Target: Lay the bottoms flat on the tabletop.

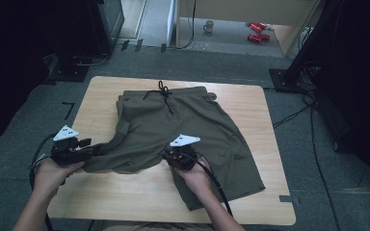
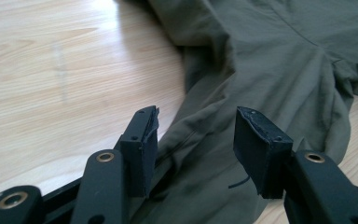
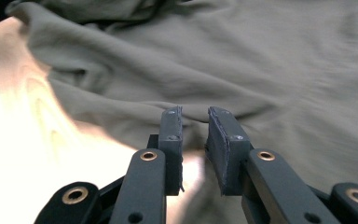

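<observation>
Olive shorts (image 1: 183,130) lie spread on the wooden table (image 1: 101,96), 1 leg hem between and beyond the left gripper (image 2: 196,135) fingers, jaws apart, not pinching. Right gripper (image 3: 195,126) jaws narrow, fabric just ahead, nothing gripped.

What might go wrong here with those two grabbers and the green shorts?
The left gripper stands open over a leg's bunched hem on the shorts; closing there could pinch several layers. The right gripper, jaws narrowly apart, might drag cloth and undo the fold. The other leg lies near the table edge.
</observation>
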The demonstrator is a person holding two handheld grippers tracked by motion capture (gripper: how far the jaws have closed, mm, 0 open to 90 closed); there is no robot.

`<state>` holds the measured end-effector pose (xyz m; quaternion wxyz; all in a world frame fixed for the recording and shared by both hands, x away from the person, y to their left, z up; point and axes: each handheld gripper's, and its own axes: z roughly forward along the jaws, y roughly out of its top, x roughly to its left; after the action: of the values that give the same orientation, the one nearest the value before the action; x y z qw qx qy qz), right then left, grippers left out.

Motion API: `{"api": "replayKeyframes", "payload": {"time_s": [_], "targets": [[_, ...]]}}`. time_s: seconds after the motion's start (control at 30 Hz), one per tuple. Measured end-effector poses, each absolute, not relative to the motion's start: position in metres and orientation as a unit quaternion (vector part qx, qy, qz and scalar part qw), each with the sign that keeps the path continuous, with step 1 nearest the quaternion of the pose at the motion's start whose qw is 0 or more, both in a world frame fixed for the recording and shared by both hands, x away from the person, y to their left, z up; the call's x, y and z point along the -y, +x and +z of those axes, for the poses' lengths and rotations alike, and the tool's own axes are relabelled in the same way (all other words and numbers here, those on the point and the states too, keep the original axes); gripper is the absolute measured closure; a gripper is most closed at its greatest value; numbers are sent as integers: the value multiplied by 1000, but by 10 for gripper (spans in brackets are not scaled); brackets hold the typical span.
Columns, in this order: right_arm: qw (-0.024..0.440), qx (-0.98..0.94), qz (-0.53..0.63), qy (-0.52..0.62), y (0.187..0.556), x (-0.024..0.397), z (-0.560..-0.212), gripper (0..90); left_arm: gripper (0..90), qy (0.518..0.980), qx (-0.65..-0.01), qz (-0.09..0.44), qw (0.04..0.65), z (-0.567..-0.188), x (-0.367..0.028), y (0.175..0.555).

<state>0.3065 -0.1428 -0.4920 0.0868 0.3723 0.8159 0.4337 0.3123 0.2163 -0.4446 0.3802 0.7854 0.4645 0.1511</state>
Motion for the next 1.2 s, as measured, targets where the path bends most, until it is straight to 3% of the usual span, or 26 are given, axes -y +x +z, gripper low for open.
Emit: {"api": "replayKeyframes", "payload": {"time_s": [0.3, 0.47, 0.57, 0.67, 0.77, 0.87, 1.0, 1.1, 1.2], "targets": [[60, -824, 447, 344, 289, 104, -501, 638, 474, 789, -459, 142, 384, -456, -205, 323], [64, -830, 456, 315, 284, 82, -506, 491, 448, 788, -460, 131, 387, -467, -200, 333], [69, -833, 451, 312, 286, 72, -510, 476, 493, 787, -468, 135, 379, -473, -199, 340], [68, -837, 442, 315, 290, 63, -515, 480, 644, 782, -484, 140, 367, -476, -200, 345], [76, -844, 429, 312, 292, 56, -519, 505, 769, 781, -491, 145, 357, -478, -202, 348], [105, -851, 417, 303, 292, 52, -520, 612, 867, 782, -495, 156, 345, -478, -204, 350], [122, -855, 403, 303, 296, 53, -519, 838, 876, 771, -508, 161, 350, -475, -212, 351], [82, -860, 395, 312, 301, 60, -511, 870, 877, 764, -514, 164, 354, -472, -221, 350], [74, -864, 400, 295, 297, 75, -496, 868, 877, 761, -521, 164, 350, -472, -228, 350]]}}
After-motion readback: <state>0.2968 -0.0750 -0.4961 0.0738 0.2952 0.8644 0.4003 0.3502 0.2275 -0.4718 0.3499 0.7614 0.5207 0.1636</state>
